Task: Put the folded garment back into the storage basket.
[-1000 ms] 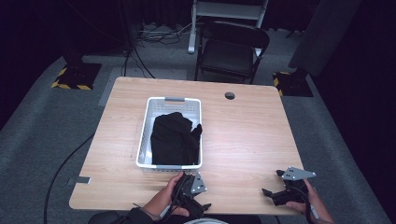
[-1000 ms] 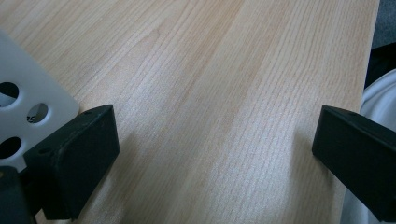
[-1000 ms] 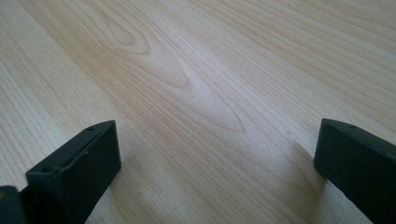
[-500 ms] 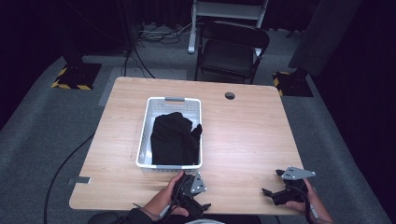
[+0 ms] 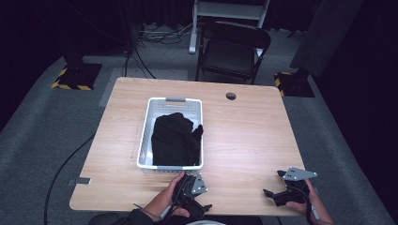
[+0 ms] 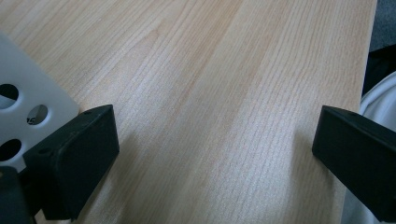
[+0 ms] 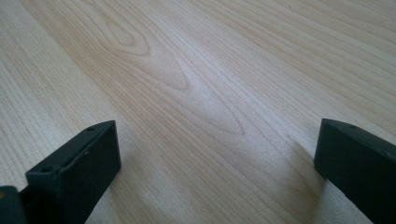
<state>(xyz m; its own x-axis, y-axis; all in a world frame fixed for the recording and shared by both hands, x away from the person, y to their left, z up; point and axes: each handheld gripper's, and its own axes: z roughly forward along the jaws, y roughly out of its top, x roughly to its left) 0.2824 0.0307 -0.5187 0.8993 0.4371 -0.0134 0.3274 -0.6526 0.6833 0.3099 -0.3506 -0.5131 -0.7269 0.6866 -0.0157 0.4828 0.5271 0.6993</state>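
Note:
A white perforated basket (image 5: 146, 136) stands on the wooden table (image 5: 244, 136) and holds a black garment (image 5: 174, 138). My left gripper (image 5: 193, 197) rests on the table just in front of the basket's near wall, held by a hand; in the left gripper view its gripper (image 6: 215, 154) stands open over bare wood, with the basket's wall (image 6: 28, 100) at its left. My right gripper (image 5: 274, 190) lies near the table's front right corner, open with only wood between its jaws, as the right gripper view (image 7: 217, 163) shows.
A round cable hole (image 5: 230, 96) sits near the table's far edge. A black folding chair (image 5: 232, 49) stands behind the table. Cables run over the grey floor at the left. Bare wood lies right of the basket.

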